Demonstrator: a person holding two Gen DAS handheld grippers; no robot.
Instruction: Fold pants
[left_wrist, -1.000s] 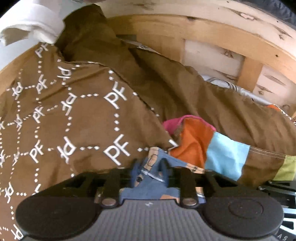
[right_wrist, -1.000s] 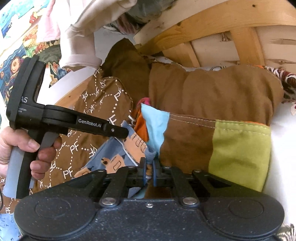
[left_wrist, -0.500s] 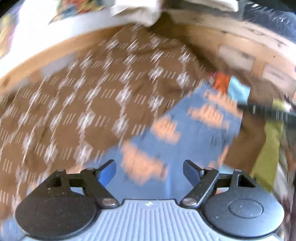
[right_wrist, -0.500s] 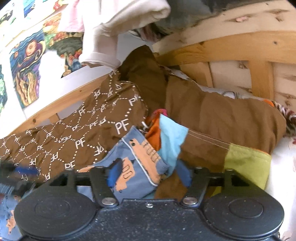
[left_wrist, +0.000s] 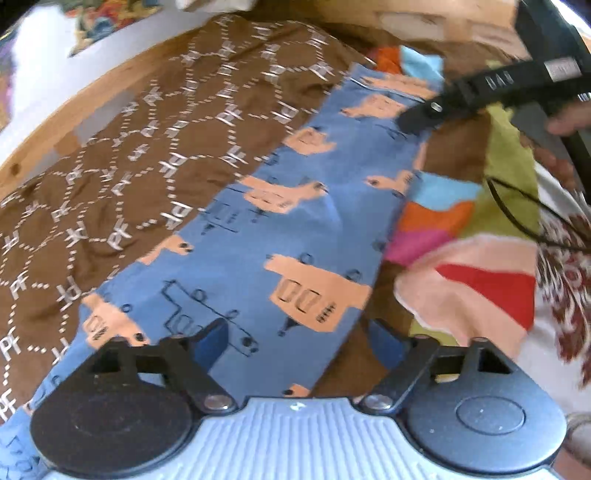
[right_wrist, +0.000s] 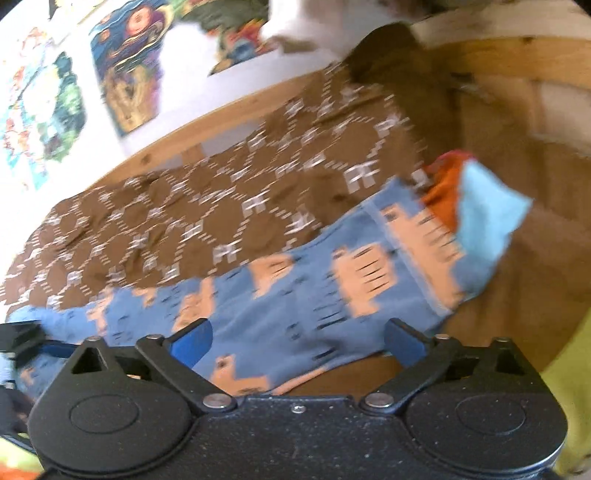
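Far left, along the wooden bed frame (left_wrist: 74, 107), lies the brown blanket (left_wrist: 140, 147) with its white "PF" lattice; it bears the rest.

The blue pants (left_wrist: 280, 236) (orange vehicle print) stretch in a long strip across that blanket, one end under your left gripper (left_wrist: 295, 343), the other running up toward the right gripper (left_wrist: 417, 122).

Your left gripper's jaws stand apart over the near end of the pants after narrowing slightly just now; the blue pads (left_wrist: 210, 343) press on nothing.

Your right gripper (right_wrist: 299, 339) has just been spreading its jaws, and the cloth lies loose beneath them, unpinched.

Right of the pants sits patchwork bedding (left_wrist: 443, 206) in orange, pale blue, pink and green.

No box or basket shows; everything rests on the bed.
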